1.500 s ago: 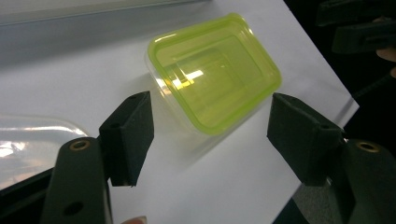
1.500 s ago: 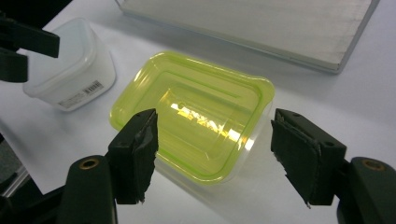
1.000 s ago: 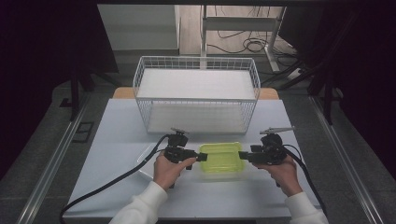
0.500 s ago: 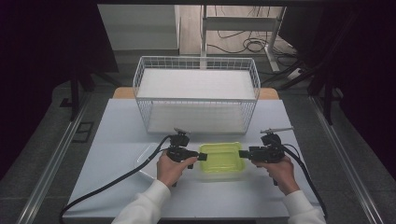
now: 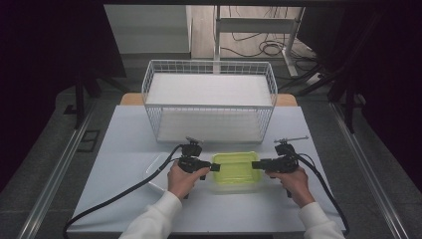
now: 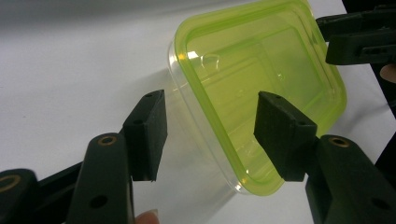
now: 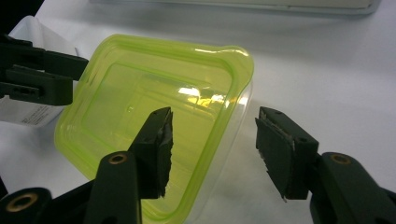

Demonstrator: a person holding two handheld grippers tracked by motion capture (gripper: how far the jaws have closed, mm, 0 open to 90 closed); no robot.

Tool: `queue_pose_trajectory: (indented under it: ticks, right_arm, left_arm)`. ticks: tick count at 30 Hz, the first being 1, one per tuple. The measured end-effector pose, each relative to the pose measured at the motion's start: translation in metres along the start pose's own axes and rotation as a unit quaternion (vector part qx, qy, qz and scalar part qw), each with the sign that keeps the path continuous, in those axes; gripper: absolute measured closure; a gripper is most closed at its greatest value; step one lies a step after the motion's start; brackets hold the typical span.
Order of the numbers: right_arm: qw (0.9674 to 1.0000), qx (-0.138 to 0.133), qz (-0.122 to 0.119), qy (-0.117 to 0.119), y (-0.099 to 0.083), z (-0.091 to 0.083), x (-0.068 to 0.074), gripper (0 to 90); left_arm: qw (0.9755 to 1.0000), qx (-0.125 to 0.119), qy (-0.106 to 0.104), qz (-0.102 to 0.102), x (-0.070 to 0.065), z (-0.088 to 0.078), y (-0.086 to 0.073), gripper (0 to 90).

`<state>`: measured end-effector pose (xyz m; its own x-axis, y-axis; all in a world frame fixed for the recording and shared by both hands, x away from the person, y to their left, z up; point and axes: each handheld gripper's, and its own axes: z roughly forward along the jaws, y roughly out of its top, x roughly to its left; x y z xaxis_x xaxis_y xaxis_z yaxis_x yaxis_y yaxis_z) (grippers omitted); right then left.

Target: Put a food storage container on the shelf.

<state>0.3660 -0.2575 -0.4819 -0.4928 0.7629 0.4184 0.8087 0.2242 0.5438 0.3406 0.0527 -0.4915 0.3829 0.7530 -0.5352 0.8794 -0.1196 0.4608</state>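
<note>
Right gripper view: possibly labelled white object (image 7: 25,100)

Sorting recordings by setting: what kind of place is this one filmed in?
Probably a lab or recording workspace, not a home: a white table between dark curtains, loose cables on the floor behind it, and a wire basket set out like a test prop.

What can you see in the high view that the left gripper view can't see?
High view alone: the white wire basket at the back, the person's two white sleeves, and a clear plate by the left hand. Left gripper view alone: a close look at the left gripper, its jaws apart astride a corner of the box. Both: the green-lidded clear box on the white table, with the right gripper at its other end.
</note>
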Motion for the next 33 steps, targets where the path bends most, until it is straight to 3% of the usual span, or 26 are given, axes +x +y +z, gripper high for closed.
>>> queue_pose_trajectory:
  ticks: [9, 11, 16, 18, 20, 27, 33]
  right_arm:
    - [0.9999, 0.013, 0.001, 0.011, -0.002, 0.004, 0.000, 55.8]
    - [0.9998, 0.016, 0.003, 0.012, -0.002, 0.004, -0.001, 60.0]
    - [0.9975, 0.010, 0.047, 0.052, -0.005, 0.004, -0.009, 69.9]
    - [0.9956, 0.003, 0.062, 0.070, -0.005, 0.003, -0.011, 72.8]
    - [0.9955, -0.002, 0.067, 0.067, -0.005, 0.001, -0.011, 74.2]
    - [0.9954, -0.016, 0.062, 0.072, -0.005, -0.007, -0.009, 78.1]
    - [0.9964, -0.032, 0.039, 0.069, -0.004, -0.017, -0.001, 78.3]
  left_arm:
    - [0.9999, 0.015, -0.008, 0.000, 0.003, 0.005, -0.002, 48.7]
    - [0.9998, 0.011, -0.016, -0.009, 0.002, 0.006, -0.003, 52.4]
    - [0.9998, 0.018, -0.012, -0.005, 0.001, 0.005, -0.004, 62.0]
    - [0.9998, 0.009, -0.016, -0.010, 0.000, 0.004, -0.004, 65.7]
    - [0.9997, 0.008, -0.022, -0.010, -0.001, 0.002, -0.003, 70.1]
    - [0.9995, -0.020, -0.022, -0.011, -0.006, -0.009, -0.002, 77.2]
    - [0.9989, -0.038, -0.026, 0.000, -0.012, -0.018, -0.003, 78.1]
